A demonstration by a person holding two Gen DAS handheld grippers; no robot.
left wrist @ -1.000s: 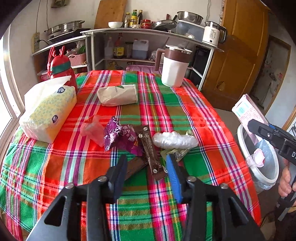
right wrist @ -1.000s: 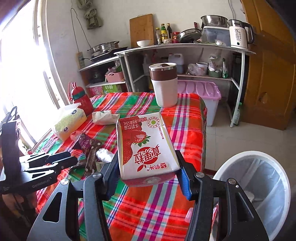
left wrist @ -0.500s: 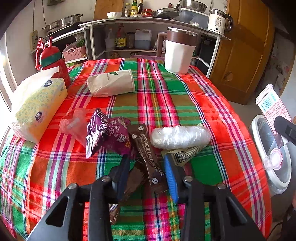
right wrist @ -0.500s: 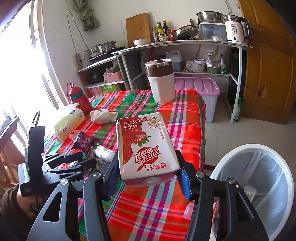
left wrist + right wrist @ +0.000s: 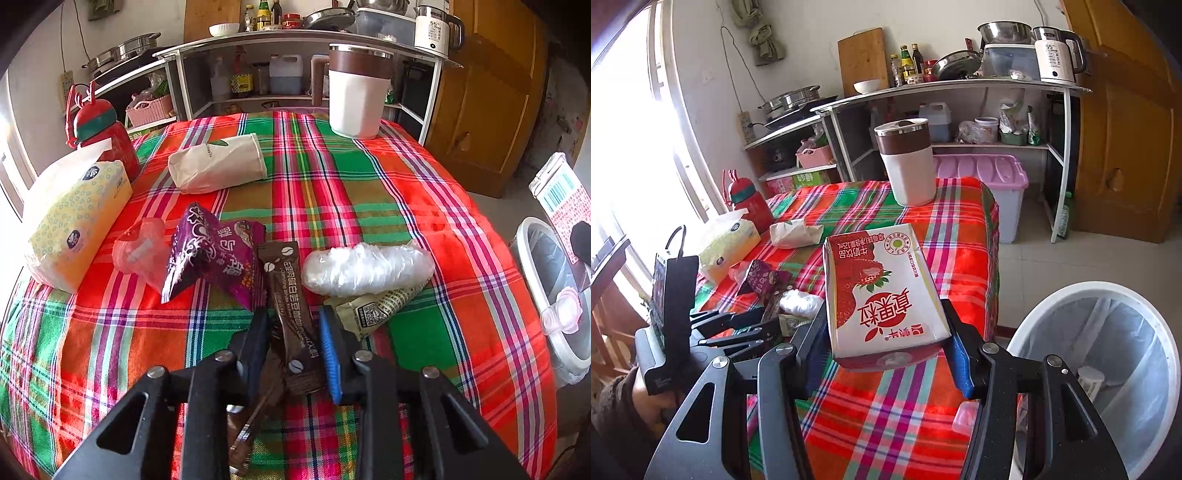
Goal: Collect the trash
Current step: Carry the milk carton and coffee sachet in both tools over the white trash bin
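The left hand-held gripper (image 5: 293, 334) is low over the tabletop (image 5: 369, 192), which has a bright checked cloth in red, green and orange. Its jaws have just been closing, and now they are narrow. A long brown coffee packet (image 5: 291, 306) lies between them. The black finger is on one side of the packet and the blue pad on the other. I cannot tell if they are squeezing it yet.

More trash lies close by. A purple snack bag (image 5: 207, 254) is just to the left of the brown packet and touches it. A pink plastic bit (image 5: 138, 251) sits beside the purple bag. A bunched clear plastic bag (image 5: 365, 267) lies to the right, on top of a pale wrapper with print (image 5: 380, 308). Farther back are a white paper cup on its side (image 5: 218, 168), a yellow tissue pack (image 5: 74, 221), a red bottle (image 5: 107, 136) and a tall white jug with a brown top (image 5: 358, 96).

The right hand-held gripper (image 5: 882, 354) holds a red and white milk carton (image 5: 882, 299) tight between its two pads. The carton is up in the air past the edge of the tabletop. A white trash bin with a clear bag in it (image 5: 1108, 354) stands on the floor just to the right.
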